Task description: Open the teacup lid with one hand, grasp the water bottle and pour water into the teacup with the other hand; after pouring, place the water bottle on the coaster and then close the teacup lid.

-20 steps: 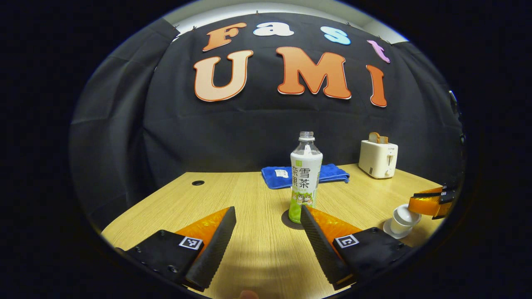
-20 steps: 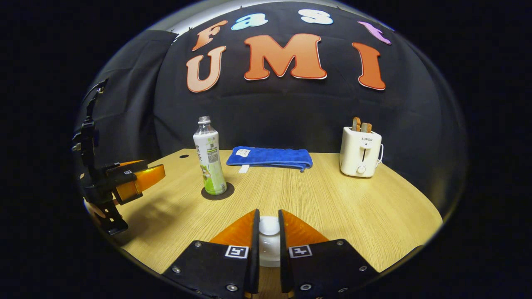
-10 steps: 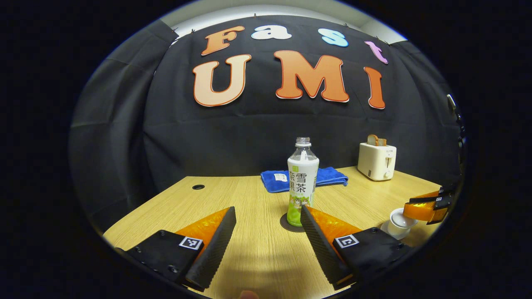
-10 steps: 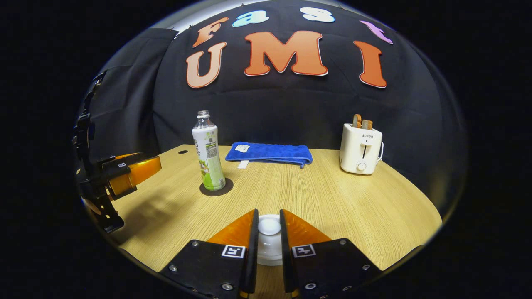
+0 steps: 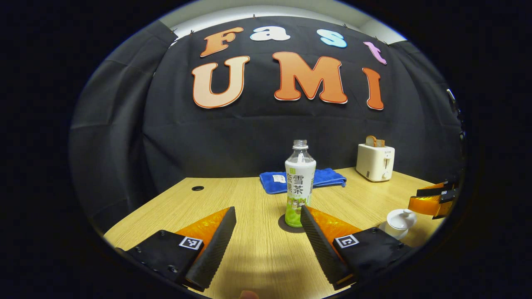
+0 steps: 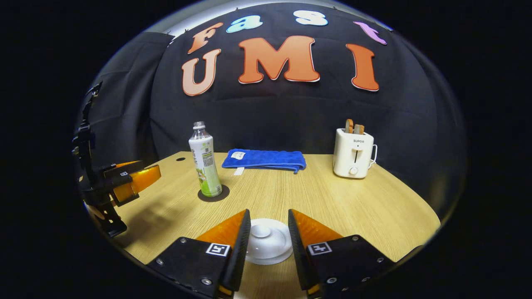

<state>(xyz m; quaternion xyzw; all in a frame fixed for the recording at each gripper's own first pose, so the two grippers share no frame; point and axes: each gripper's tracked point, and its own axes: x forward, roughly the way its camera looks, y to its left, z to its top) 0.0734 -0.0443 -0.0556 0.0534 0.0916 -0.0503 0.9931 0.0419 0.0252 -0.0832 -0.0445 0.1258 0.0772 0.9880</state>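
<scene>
The teacup [image 5: 398, 224] is a small, round, glossy white cup with its domed, knobbed lid [image 6: 267, 240] seated on top, standing on a white saucer on the pale wood-grain table [image 6: 332, 207]. In the right gripper view it sits low between the fingers of the right gripper [image 6: 268, 245], which are parted on either side of the lid; whether they touch it cannot be told. In the left gripper view the teacup sits off to the right, beyond that gripper's right finger.

The water bottle [image 5: 299, 182] is clear plastic with a white and green label, uncapped, with a pale greenish liquid low in its base. It stands upright on a round dark coaster [image 6: 213, 194]. The left gripper [image 5: 268, 245] hovers just short of it, its ribbed fingers spread wide apart and holding nothing, with the bottle just behind the tip of its right finger.

A folded blue towel [image 6: 263, 159] of plush cloth lies at the back of the table. A cream boxy toaster [image 6: 352, 153] with two bread slices in its slots stands to the right.
</scene>
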